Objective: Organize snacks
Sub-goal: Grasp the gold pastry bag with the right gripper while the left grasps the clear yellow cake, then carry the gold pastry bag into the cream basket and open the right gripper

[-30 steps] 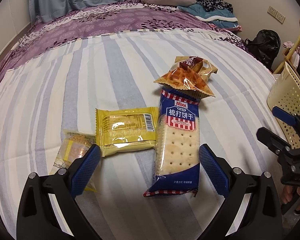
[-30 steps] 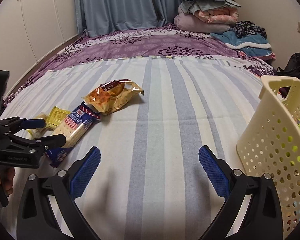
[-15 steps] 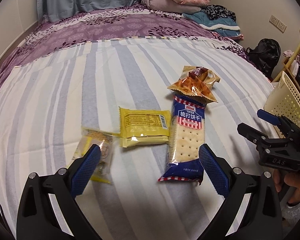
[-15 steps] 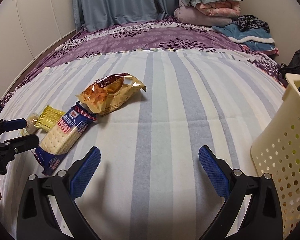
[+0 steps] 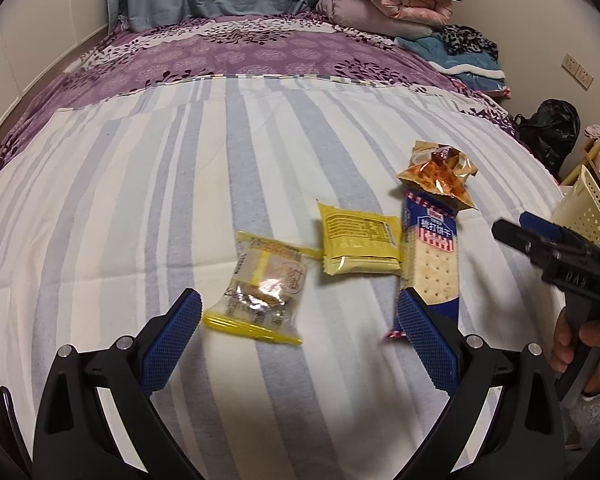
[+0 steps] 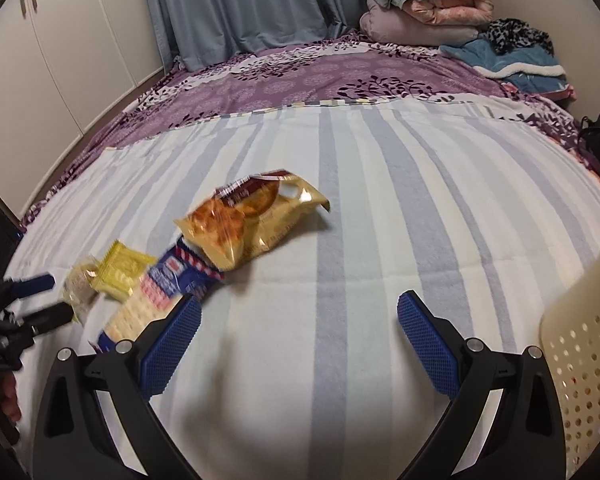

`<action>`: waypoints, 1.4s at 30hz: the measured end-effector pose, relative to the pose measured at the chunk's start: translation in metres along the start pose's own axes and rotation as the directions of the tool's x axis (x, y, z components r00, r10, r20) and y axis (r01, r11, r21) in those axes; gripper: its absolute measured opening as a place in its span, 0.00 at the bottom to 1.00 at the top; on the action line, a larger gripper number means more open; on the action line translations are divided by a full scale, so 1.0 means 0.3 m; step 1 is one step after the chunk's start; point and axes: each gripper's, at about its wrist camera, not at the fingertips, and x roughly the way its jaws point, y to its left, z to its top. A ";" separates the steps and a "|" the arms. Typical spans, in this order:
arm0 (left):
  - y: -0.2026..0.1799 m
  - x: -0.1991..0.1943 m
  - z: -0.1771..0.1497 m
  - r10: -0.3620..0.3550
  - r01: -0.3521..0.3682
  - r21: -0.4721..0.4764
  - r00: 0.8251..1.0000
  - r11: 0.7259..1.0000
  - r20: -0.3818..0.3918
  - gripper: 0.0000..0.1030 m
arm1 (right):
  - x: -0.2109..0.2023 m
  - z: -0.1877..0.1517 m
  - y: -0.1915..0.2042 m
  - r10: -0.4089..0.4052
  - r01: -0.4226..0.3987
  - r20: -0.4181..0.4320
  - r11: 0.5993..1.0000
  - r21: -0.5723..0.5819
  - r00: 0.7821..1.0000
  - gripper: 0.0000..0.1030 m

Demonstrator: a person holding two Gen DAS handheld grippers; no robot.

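Several snacks lie on the striped bed sheet. A clear and yellow cake packet lies just ahead of my open left gripper. A yellow packet, a blue soda cracker pack and an orange snack bag lie to its right. In the right wrist view the orange bag rests partly on the cracker pack. My right gripper is open and empty over bare sheet, right of the snacks. A cream perforated basket stands at the right.
The striped sheet covers the near part of the bed; a purple floral cover lies beyond it. Folded blankets are piled at the head. A black bag sits off the bed's right side. White cupboards stand at left.
My left gripper has swung left, so the cake packet now lies between its fingers instead of the cracker pack. My right gripper has moved left toward the snacks; the basket has slid toward the view's right edge.
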 end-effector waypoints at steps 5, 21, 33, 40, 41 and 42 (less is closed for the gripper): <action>0.034 -0.003 -0.007 0.013 -0.013 -0.020 1.000 1.000 0.004 0.97 | 0.091 0.093 0.012 0.107 -0.104 -0.022 0.989 0.101 0.994 0.95; 0.101 0.101 -0.012 0.062 -0.062 -0.043 0.998 0.997 -0.003 0.97 | 0.284 0.180 0.171 -0.021 0.017 -0.073 0.999 -0.046 0.997 0.95; 0.079 0.086 -0.012 0.084 -0.083 -0.013 0.995 0.996 0.052 0.56 | 0.248 0.165 0.150 -0.098 0.093 -0.051 0.992 -0.089 0.994 0.69; 0.070 0.058 -0.022 0.051 -0.050 -0.010 0.998 0.999 0.047 0.43 | 0.182 0.134 0.083 -0.104 0.101 -0.048 0.994 -0.048 0.993 0.58; 0.067 0.052 -0.025 0.049 -0.049 -0.008 0.998 0.999 0.049 0.43 | 0.170 0.128 0.074 -0.105 0.103 -0.046 0.994 -0.042 0.993 0.57; 0.065 0.046 -0.027 0.045 -0.045 -0.008 0.998 0.999 0.050 0.43 | 0.154 0.122 0.063 -0.103 0.102 -0.043 0.994 -0.036 0.994 0.57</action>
